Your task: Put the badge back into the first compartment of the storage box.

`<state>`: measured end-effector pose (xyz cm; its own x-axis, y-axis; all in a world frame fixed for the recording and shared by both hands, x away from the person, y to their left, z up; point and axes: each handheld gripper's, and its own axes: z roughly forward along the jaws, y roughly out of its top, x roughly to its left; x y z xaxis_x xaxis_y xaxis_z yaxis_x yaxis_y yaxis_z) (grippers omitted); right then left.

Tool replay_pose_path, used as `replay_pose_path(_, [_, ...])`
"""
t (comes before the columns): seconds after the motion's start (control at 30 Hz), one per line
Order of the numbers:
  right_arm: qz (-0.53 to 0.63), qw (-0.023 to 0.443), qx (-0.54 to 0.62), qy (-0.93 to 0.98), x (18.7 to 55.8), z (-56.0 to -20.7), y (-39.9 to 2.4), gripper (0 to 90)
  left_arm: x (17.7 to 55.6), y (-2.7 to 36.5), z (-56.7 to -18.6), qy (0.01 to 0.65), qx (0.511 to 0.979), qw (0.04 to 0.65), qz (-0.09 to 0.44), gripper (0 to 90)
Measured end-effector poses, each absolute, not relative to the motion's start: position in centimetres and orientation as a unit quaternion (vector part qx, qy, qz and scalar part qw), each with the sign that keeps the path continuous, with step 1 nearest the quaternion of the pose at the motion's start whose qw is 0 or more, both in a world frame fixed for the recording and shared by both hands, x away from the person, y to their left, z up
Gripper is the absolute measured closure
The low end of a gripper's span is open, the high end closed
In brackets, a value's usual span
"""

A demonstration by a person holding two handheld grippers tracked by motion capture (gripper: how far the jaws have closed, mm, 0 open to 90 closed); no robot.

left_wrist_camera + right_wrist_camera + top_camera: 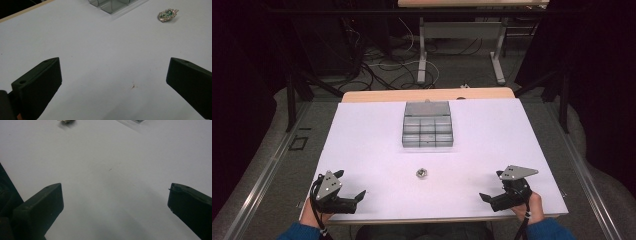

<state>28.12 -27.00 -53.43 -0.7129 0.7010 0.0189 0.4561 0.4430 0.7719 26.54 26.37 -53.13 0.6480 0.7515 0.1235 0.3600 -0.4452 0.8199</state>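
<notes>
A small silver brooch with a green stone (421, 173) lies on the white table top (372, 145), a little in front of a clear compartment box (427, 130). In the left gripper view the brooch (167, 15) sits far ahead at the upper right, with the box's corner (110, 5) at the top edge. My left gripper (350, 184) rests at the near left corner, jaws wide open and bare. At the near right my right gripper (493, 185) is held the same way, open with nothing between its fingers. Its own view catches the brooch (65, 121) at the top edge.
The clear box has several compartments and its lid stands open toward the far edge. A wooden strip (427, 94) runs along the table's far side. Beyond it are table legs (422, 55) and loose cables on the floor. Dark curtains close both sides.
</notes>
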Motion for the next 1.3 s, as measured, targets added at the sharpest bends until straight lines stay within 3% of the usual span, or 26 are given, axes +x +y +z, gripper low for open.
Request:
replay_pose_path(0.97, [0.397,0.134,0.328,0.847,29.2,-53.4,-23.3,0.0,26.6,26.2,-53.3,0.337,0.819,0.397,0.242,0.4])
replay_pose_path(1.3, [0.42,0.107,0.309,0.847,29.6,-53.2,-21.0,0.0,26.6,26.1,-53.3,0.337,0.819,0.396,0.244,0.5])
